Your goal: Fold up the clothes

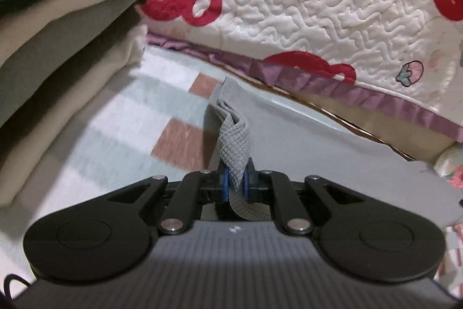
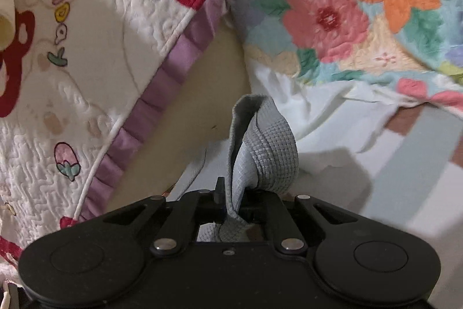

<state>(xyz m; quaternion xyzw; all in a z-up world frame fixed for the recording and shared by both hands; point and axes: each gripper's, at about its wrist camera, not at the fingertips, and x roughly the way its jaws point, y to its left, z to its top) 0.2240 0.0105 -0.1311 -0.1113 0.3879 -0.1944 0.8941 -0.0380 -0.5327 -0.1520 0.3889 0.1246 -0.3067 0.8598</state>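
A grey waffle-knit garment (image 1: pixel 303 141) lies spread on the checked bed sheet (image 1: pixel 121 118). My left gripper (image 1: pixel 235 181) is shut on a bunched edge of it, the fabric rising between the blue pads (image 1: pixel 225 184). In the right wrist view my right gripper (image 2: pixel 235 200) is shut on another folded edge of the same grey garment (image 2: pixel 266 146), which loops up above the fingers.
A stack of folded clothes (image 1: pixel 58 48) in white, grey and dark green stands at the left. A white quilt with red bears and purple frill (image 1: pixel 318 5) lies behind; it also shows in the right wrist view (image 2: pixel 86 62). A flowered quilt (image 2: pixel 361 13) is at the right.
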